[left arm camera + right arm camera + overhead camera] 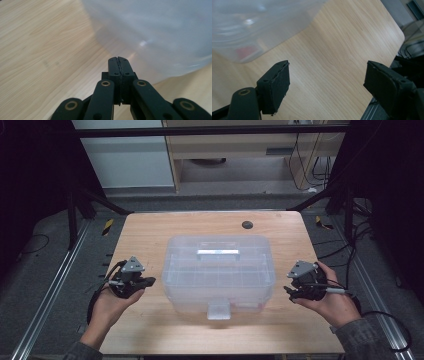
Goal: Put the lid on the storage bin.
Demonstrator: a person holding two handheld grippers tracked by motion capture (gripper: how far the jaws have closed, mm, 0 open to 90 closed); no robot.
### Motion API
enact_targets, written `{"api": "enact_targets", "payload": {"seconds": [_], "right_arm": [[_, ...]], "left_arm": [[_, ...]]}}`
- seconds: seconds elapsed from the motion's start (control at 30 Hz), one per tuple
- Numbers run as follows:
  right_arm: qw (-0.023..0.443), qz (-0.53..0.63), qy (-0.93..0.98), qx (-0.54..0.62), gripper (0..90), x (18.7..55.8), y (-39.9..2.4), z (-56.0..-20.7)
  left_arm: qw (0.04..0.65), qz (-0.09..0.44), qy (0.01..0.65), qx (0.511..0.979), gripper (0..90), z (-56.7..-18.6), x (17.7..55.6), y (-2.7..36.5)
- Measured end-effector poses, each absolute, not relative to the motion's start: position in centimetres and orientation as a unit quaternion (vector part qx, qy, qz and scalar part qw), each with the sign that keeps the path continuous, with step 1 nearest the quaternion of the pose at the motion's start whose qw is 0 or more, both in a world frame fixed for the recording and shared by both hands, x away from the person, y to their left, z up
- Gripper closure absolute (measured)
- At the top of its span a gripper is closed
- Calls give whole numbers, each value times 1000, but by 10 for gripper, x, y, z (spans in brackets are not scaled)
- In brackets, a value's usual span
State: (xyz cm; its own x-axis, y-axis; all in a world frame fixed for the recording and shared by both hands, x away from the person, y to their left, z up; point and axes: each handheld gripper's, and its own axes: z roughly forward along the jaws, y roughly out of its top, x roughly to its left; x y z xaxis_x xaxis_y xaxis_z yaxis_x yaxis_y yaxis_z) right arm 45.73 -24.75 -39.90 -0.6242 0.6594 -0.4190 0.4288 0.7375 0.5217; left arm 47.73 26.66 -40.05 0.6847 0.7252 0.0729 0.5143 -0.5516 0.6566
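Observation:
A clear plastic box (220, 270) with a lid handle (218, 253) and a front latch (219, 310) stands in the middle of the wooden table (150, 235). My left gripper (147, 282) is just left of the box, with its jaws shut on nothing. In the left gripper view its closed tips (118, 58) point at the box wall (155, 32), close to it. My right gripper (290, 292) sits just right of the box. In the right gripper view it (327, 66) stands wide open over bare wood. The box (249, 22) lies to its upper left, with something red (245, 52) blurred inside.
A small dark round hole (247, 224) marks the table's back edge. Metal floor rails (55, 285) run along both sides of the table. Cables (350, 250) lie on the floor at the right. The table's rounded corner (398, 32) is near my right gripper.

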Motion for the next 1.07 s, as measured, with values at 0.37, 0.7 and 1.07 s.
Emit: {"api": "enact_targets", "payload": {"seconds": [0.37, 0.7, 1.07], "right_arm": [[301, 224, 844, 382, 198, 487, -263, -438], [250, 271, 813, 450, 185, 507, -271, -479], [230, 307, 793, 474, 153, 510, -272, -503]], "left_arm": [[288, 181, 409, 847, 855, -452, 506, 285], [298, 177, 436, 830, 564, -488, 519, 287], [349, 197, 426, 811, 124, -507, 522, 280]]}}
